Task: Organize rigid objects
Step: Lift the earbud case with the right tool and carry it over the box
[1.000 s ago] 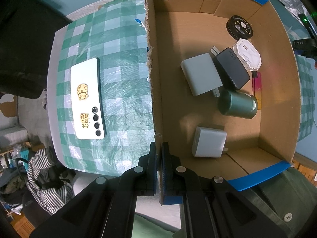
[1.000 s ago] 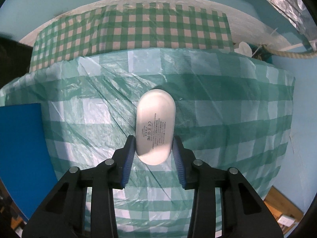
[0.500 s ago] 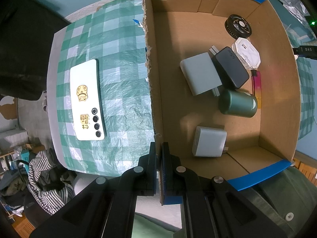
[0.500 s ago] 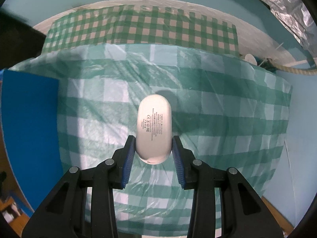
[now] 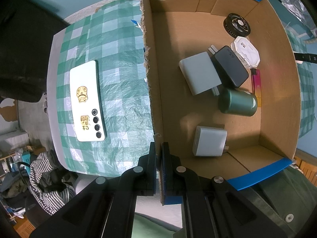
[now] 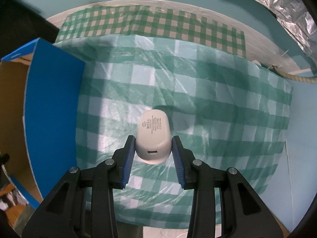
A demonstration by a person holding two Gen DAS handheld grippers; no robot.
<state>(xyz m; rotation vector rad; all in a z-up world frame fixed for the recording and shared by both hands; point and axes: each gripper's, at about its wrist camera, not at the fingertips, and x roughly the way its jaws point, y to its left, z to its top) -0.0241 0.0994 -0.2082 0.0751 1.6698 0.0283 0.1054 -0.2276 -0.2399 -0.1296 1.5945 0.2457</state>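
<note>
My right gripper (image 6: 153,150) is shut on a white oval case (image 6: 153,136), held clear above the green checked tablecloth (image 6: 198,103). My left gripper (image 5: 159,152) is shut on the near left wall of the cardboard box (image 5: 153,91), pinching its edge. Inside the box lie two grey chargers (image 5: 200,72) (image 5: 210,143), a black charger (image 5: 229,66), a green cylinder (image 5: 236,103), a white octagonal case (image 5: 245,52) and a black round part (image 5: 236,26). A white phone (image 5: 87,101) lies face down on the cloth left of the box.
The box's blue outer wall (image 6: 53,103) stands at the left of the right wrist view. A pink strip (image 5: 257,88) lies by the box's right wall. Striped cloth (image 5: 45,180) sits below the table's edge. Crinkled foil (image 6: 293,13) shows at the far right.
The right gripper has risen and shifted toward the box with the white case, which now tilts with its port end facing me. The left gripper has stayed put.
</note>
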